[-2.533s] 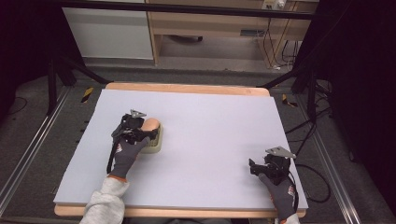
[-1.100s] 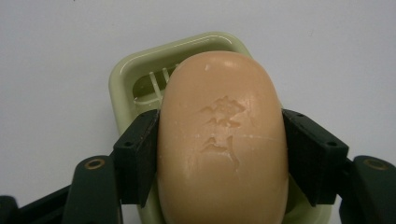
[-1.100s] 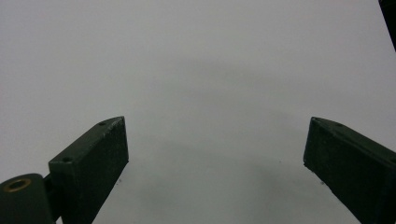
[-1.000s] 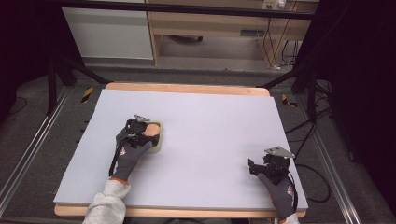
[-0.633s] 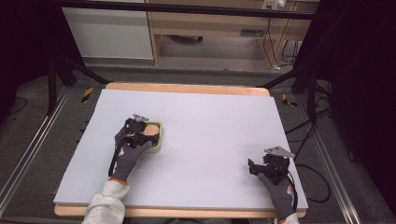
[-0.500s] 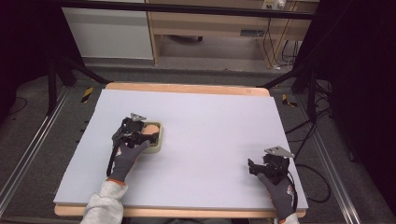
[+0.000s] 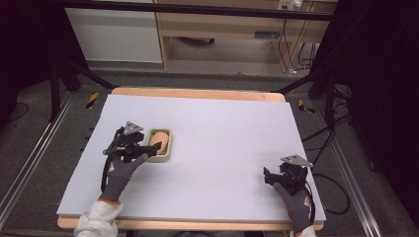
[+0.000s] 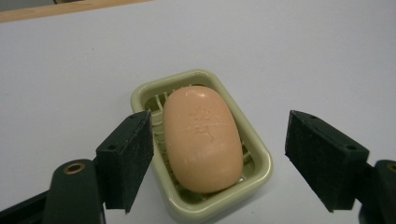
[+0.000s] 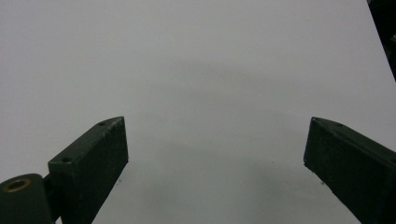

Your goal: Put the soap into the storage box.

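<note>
Surface: a pale lilac-white surface (image 7: 222,148) with a wooden edge, dark floor and a wooden cabinet beyond it.
Soap dish: a pale green dish (image 8: 261,161) lies flat on the left half of the surface, set at a slant to the left gripper view.
Soap: a peach oval bar (image 8: 203,137) lies inside the dish, lengthwise, stamped face up.
Left gripper: the left gripper (image 8: 219,163) sits low over the near end of the dish, its fingers (image 8: 128,158) spread wide, one on each side of the soap and touching neither soap nor dish as far as I can tell.
Right gripper: the right gripper (image 7: 281,177) rests near the right front corner, well apart from the dish, fingers (image 9: 95,158) spread over bare surface.
Step in hand: probably lining up to grasp the soap.
Next move: lower a little and close across the bar's width, squarely, since a smooth rounded bar may slip.
</note>
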`<action>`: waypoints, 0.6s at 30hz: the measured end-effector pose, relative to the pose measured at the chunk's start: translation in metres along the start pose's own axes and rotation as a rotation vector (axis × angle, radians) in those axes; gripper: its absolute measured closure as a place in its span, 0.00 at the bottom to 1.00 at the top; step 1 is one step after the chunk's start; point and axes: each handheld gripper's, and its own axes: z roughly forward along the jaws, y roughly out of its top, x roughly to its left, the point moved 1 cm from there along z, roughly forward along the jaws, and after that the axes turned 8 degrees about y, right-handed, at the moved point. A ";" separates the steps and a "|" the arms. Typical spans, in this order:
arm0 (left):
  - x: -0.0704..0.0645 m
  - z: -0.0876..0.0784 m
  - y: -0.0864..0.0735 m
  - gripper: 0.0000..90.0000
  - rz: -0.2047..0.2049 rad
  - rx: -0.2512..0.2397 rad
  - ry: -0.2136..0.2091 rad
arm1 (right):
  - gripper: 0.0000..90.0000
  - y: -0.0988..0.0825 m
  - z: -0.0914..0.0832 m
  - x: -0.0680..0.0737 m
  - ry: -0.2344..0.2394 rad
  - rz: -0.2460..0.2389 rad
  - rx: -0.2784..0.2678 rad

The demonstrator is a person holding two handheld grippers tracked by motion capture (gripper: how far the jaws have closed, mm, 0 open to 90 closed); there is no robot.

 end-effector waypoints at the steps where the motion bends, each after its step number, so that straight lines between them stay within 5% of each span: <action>1: 0.001 -0.005 -0.004 0.26 0.007 -0.011 0.002 | 0.07 0.000 0.000 0.000 -0.001 0.000 -0.001; 9: 0.011 -0.019 -0.018 0.25 0.003 -0.027 -0.007 | 0.07 -0.002 -0.002 -0.003 -0.012 0.016 -0.007; 18: 0.027 -0.030 -0.048 0.26 0.004 0.003 0.041 | 0.06 -0.005 -0.004 -0.005 -0.019 0.011 -0.009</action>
